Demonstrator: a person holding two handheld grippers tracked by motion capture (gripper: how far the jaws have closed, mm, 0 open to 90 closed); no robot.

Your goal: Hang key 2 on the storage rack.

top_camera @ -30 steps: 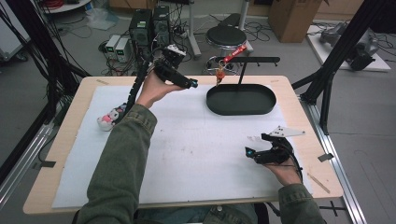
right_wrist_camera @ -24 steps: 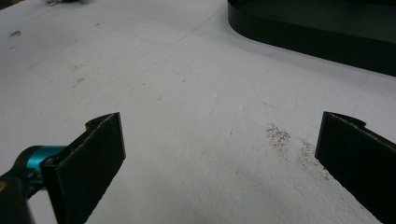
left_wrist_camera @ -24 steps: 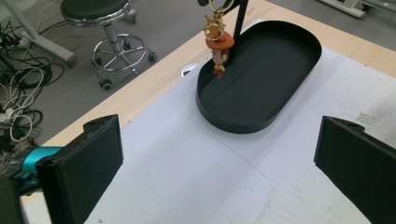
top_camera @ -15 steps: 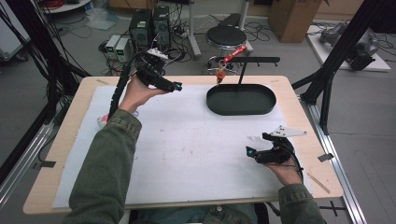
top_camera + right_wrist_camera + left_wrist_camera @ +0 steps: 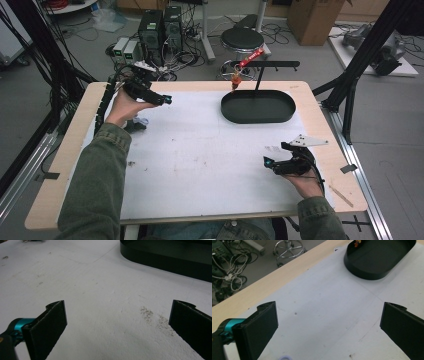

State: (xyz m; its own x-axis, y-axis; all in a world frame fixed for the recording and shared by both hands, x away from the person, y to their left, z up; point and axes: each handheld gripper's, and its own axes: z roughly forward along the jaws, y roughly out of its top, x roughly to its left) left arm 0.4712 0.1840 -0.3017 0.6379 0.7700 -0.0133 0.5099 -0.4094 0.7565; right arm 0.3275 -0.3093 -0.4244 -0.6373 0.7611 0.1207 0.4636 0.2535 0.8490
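Nothing is gripped yet: both the left claw [image 5: 162,99] and right claw [image 5: 270,163] are spread wide, the small toy [image 5: 139,122] just below the left hand, the black tray [image 5: 258,106] empty beyond.

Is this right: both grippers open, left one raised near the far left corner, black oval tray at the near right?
Not quite: the high view shows the tray at the far right, not near. Left gripper and right gripper are both open.

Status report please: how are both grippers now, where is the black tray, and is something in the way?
Left gripper open, empty, raised at far left. Right gripper open, empty, near right. Black tray far right on the white mat. Nothing between them.
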